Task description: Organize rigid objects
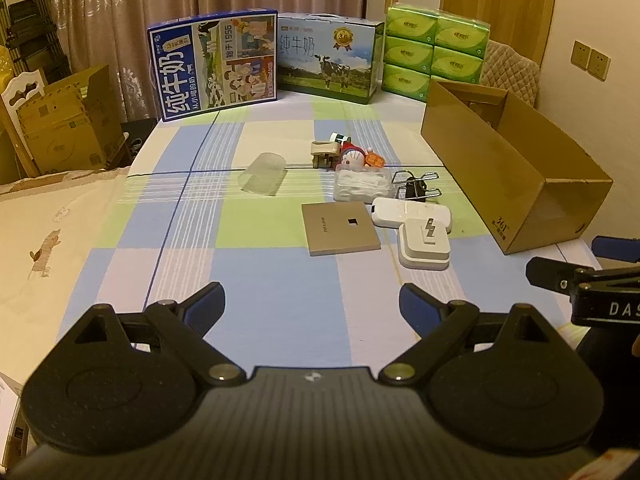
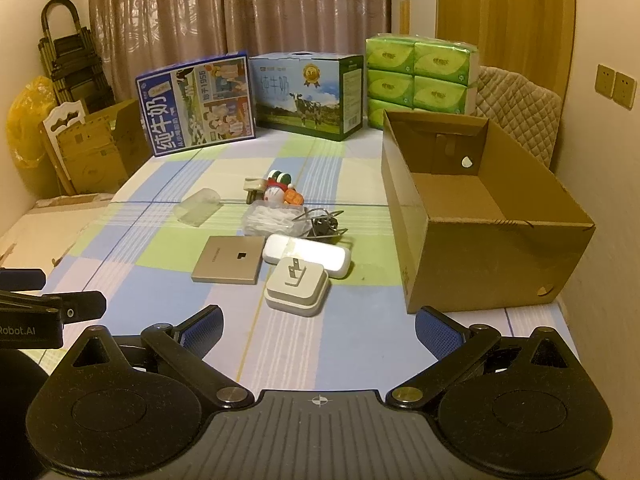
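Small objects lie grouped on the checked tablecloth: a tan square plate, a white square charger, a white oblong case, a clear box of swabs, black binder clips, a Doraemon toy and a clear plastic cup lying on its side. An open, empty cardboard box stands to their right. My left gripper and right gripper are both open and empty, hovering short of the objects.
Two milk cartons and stacked green tissue packs line the table's far edge. A quilted chair stands behind the box. Cardboard boxes and a folded ladder stand at the left.
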`<state>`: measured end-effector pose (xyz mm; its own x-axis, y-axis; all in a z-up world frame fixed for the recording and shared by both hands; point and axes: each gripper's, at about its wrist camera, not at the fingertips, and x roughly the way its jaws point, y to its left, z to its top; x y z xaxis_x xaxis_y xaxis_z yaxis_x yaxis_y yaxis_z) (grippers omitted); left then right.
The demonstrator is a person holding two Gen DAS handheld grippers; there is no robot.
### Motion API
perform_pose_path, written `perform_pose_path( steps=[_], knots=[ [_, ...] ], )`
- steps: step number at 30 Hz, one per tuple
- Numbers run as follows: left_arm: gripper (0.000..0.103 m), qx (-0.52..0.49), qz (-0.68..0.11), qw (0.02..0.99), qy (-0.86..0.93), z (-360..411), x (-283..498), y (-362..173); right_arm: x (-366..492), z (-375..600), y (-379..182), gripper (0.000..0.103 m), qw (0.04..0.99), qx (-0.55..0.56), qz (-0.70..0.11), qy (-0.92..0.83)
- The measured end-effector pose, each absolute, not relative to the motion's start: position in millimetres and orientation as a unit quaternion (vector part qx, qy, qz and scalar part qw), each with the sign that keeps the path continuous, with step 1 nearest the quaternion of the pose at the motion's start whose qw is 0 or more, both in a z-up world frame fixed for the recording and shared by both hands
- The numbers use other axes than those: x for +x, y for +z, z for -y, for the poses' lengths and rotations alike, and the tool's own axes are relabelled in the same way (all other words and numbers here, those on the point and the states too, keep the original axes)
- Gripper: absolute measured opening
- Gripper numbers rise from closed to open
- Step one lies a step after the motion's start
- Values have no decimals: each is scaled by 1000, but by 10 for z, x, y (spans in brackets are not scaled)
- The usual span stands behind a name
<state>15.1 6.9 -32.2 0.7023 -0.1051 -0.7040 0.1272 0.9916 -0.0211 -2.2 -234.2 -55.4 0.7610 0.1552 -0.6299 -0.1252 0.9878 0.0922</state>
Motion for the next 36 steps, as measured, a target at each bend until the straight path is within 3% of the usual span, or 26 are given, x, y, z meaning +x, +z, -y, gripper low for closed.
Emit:
perform_pose_path(
  steps=[16,29,36],
  knots=[
    [92,24,-388,918,-80,-20,464,-454,158,2332,-648,100,936,33,-344,69],
    [91,36,-390,917,-81,-110,1186,-733,677,2246,-972,100,931,47,-358,61],
    [91,26,-394,916,-74,-189,1645,-992,1037,2148,-1268,85,925,54,-371,60]
  ],
)
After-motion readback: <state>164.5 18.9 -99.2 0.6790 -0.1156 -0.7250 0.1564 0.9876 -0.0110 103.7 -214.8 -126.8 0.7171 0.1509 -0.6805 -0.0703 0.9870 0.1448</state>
